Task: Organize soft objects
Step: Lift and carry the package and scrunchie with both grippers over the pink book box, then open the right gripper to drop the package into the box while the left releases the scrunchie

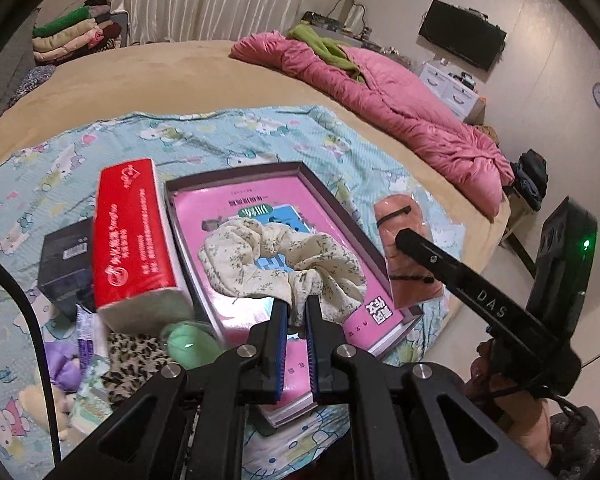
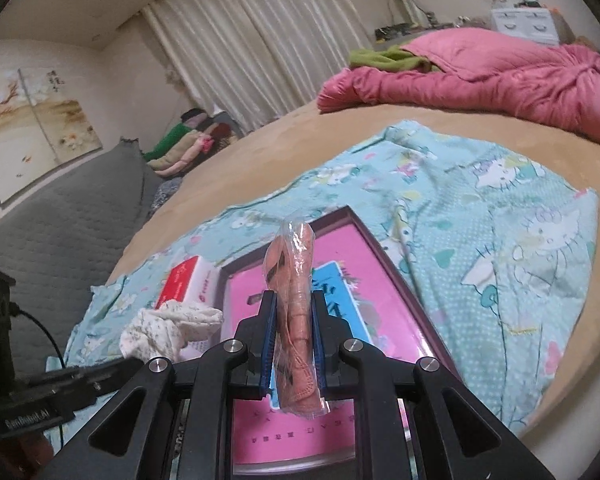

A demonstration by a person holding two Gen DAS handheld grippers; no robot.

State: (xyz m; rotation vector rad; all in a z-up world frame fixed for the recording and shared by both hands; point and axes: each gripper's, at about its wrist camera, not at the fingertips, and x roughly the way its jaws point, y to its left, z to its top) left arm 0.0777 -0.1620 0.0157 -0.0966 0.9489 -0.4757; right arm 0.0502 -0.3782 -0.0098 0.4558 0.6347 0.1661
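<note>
- Pinching the floral scrunchie [image 1: 260, 256], the left gripper [image 1: 298, 304] is clamped tight; it hangs over the pink-lined box [image 1: 236, 184]
- right gripper [image 2: 294, 304] closed on the bagged orange mask [image 2: 294, 280]; above that box

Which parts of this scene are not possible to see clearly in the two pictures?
- Left wrist view: the purple toy and leopard-print cloth are partly covered by the left hand-held gripper body and a cable.
- Left wrist view: the tray print is partly covered by the scrunchie.
- Right wrist view: the packet in the right hand-held gripper is edge-on, so its content is unclear.
</note>
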